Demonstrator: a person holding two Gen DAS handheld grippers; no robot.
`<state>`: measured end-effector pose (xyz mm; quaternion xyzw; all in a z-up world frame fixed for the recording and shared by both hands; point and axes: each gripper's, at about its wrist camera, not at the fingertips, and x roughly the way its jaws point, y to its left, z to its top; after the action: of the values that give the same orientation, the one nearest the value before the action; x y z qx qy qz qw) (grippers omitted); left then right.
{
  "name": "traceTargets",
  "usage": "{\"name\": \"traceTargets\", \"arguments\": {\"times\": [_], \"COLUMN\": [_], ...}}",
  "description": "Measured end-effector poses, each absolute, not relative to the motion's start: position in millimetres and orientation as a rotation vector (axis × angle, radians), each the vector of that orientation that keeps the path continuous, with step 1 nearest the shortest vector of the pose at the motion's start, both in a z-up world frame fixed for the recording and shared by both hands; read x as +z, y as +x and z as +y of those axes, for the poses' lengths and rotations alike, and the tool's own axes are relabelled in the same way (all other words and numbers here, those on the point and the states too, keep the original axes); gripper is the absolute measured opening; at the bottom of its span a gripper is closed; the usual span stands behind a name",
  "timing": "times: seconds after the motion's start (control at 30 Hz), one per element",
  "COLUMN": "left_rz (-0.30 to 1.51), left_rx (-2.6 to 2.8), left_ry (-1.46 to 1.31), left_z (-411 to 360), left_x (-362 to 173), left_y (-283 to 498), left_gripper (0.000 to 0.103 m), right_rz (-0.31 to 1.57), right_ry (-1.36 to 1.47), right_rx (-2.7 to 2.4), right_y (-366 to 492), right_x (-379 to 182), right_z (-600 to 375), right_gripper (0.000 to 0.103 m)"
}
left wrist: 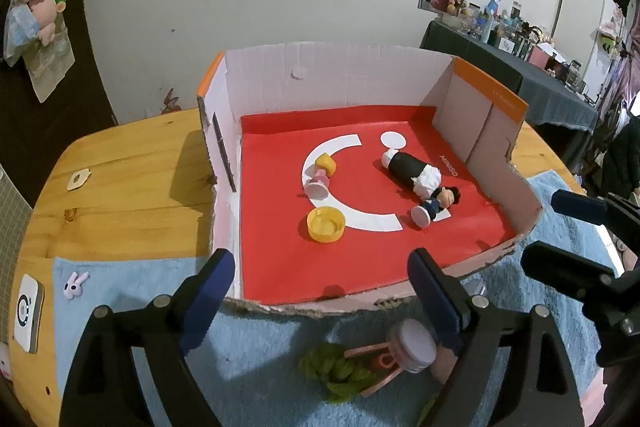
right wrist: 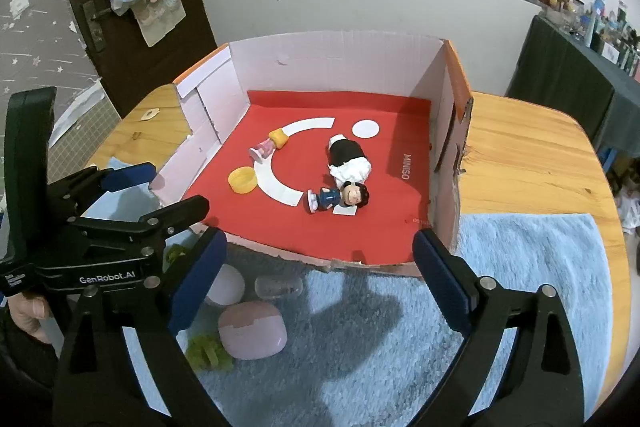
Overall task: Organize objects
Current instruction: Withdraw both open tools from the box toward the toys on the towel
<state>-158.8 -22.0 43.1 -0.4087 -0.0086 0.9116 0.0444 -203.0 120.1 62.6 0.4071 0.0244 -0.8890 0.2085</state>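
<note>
The cardboard box (left wrist: 340, 75) stands on the wooden bench (left wrist: 120, 195), its floor lined with a red sheet (right wrist: 248, 211). Inside lie four items: a yellow cap (left wrist: 325, 224), a small pink-and-yellow figure (left wrist: 321, 175) near it, a black-and-white figure (left wrist: 412, 172), and a dark-haired doll (right wrist: 340, 198) touching the latter.

Left gripper (left wrist: 320, 291): jaws spread wide, nothing between the pads. Right gripper (right wrist: 320, 267): likewise released and empty (both hover over the box's torn near edge).

On the blue towel (right wrist: 520, 267) outside the box remain a pink case (right wrist: 253, 333), a clear capsule (right wrist: 279, 286), green fuzzy pieces (right wrist: 208, 351), and a pink-based toy (left wrist: 412, 345) lying beside a green tuft (left wrist: 340, 367).
</note>
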Motion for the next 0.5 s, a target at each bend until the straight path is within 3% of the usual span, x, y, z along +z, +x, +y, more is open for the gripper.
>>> {"name": "traceTargets", "arguments": {"times": [0.17, 0.5], "left_rz": [-0.027, -0.01], "left_rx": [2.794, 2.798], "left_ry": [-1.241, -1.219], "left_z": [-22.5, -20.4], "left_x": [43.0, 44.2], "left_y": [-154.1, -145.3], "left_gripper": [0.098, 0.102], "right_rz": [0.064, 0.063], "right_ry": [1.129, 1.134], "right_rx": [-2.478, -2.469], "right_y": [-199.4, -191.4], "right_x": [63.6, 59.4], "right_z": [120.9, 121.9], "right_gripper": [0.095, 0.096]}}
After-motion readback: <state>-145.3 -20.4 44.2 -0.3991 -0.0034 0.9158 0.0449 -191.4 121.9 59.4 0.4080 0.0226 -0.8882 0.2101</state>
